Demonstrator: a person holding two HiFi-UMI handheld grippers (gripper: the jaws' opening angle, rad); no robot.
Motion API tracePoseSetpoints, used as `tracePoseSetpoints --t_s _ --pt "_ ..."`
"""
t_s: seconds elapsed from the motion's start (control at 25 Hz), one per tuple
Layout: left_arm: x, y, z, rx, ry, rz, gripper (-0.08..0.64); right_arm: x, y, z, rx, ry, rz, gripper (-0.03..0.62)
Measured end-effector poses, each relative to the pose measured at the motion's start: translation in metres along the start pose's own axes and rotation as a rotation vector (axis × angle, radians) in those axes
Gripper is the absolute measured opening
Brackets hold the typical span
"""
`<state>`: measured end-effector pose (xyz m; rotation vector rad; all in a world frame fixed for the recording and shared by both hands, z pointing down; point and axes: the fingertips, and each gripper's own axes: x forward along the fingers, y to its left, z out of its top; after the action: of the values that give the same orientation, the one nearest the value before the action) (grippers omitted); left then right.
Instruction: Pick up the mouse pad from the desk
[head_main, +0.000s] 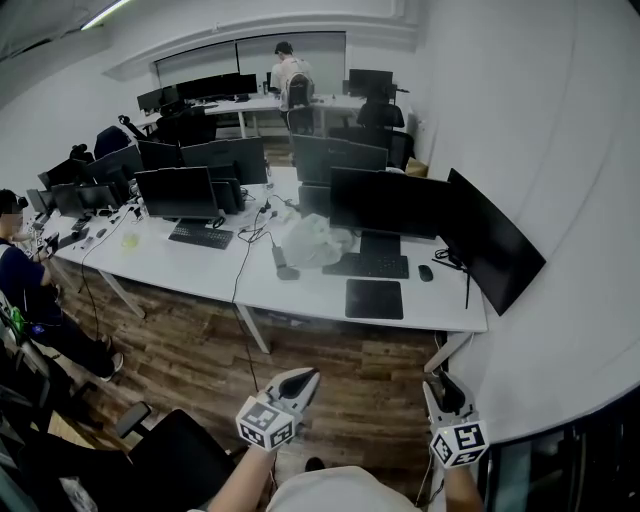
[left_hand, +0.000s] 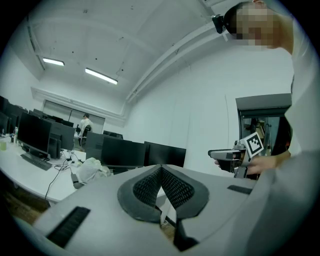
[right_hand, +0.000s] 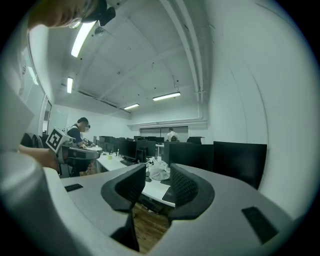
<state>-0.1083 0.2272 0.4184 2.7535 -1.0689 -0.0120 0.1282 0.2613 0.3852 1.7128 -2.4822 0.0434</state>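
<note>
Mouse pad (head_main: 374, 299) lies flat at worktop (head_main: 300, 295) front edge, before keyboard (head_main: 366, 265), well apart from both grippers. Left gripper (head_main: 303, 380): fingers together, empty. Right gripper (head_main: 437, 390): fingers narrowly apart, nothing btwn, prob. readied for pickup. Approach not yet made.

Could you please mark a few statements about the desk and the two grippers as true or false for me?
1. The mouse pad lies flat on the white desk, in front of the keyboard. True.
2. The right gripper holds the mouse pad. False: its jaws stand apart, empty.
3. The left gripper has its jaws together, nothing between them. True.
4. The mouse sits on the mouse pad. False: it rests on the desk beside the keyboard.
</note>
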Motion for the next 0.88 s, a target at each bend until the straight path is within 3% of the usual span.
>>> tracePoseSetpoints --t_s 0.52,0.88 --pt "-0.013 0.011 0.003 0.004 -0.012 -0.04 0.017 0.003 0.013 -0.003 0.036 0.002 -0.042 0.258" --pt "-0.023 0.02 -0.004 -0.005 -0.01 -0.077 0.017 -0.001 0.035 -0.007 0.046 0.027 -0.073 0.27"
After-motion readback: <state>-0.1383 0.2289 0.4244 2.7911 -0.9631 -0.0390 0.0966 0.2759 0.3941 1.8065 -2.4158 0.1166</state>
